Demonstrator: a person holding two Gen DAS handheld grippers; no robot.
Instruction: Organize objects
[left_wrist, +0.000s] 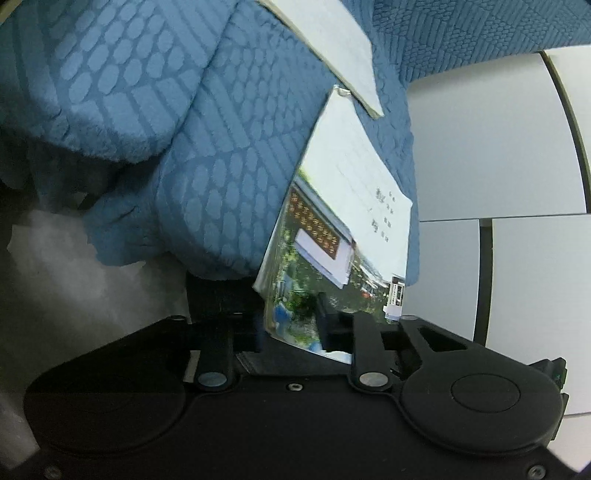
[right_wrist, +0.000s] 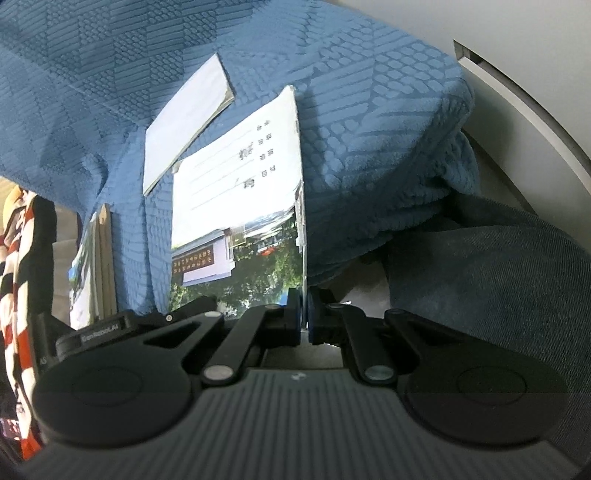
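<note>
Booklet (right_wrist: 236, 206) is lying on the blue blanket (right_wrist: 369, 129); right claw (right_wrist: 305, 314) is pinching its edge tightly and left claw (left_wrist: 291, 325) is gripping its corner, probably for lifting it flat without bending

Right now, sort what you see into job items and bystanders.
Job:
- photo-cover notebook, gripped by the right gripper and the left gripper
- white booklet on the blanket

Lying about:
- blue blanket
- white cabinet panels
- striped cloth
</note>
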